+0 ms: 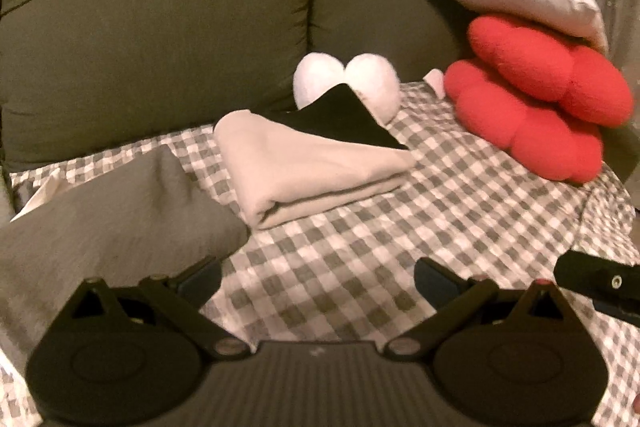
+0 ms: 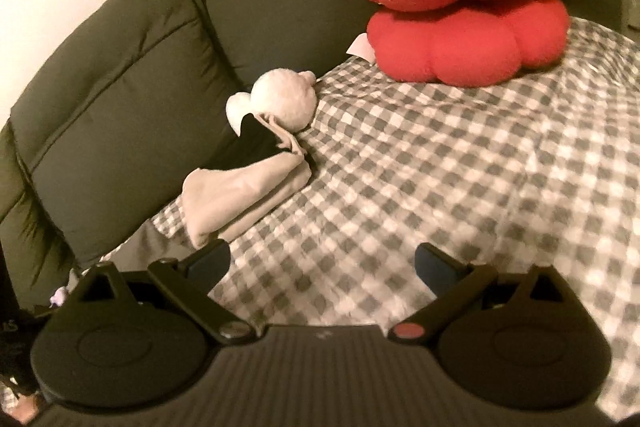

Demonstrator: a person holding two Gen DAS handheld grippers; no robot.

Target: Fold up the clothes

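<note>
Left wrist view: my left hand-held gripper [image 1: 318,277] gapes empty, beige folded garment [image 1: 312,167] ahead; right hand-held gripper [image 2: 322,263] likewise spread, empty.

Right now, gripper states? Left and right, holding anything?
Left gripper: open, holding nothing, above the checkered cover.
Right gripper: open, holding nothing, over the same cover.
</note>
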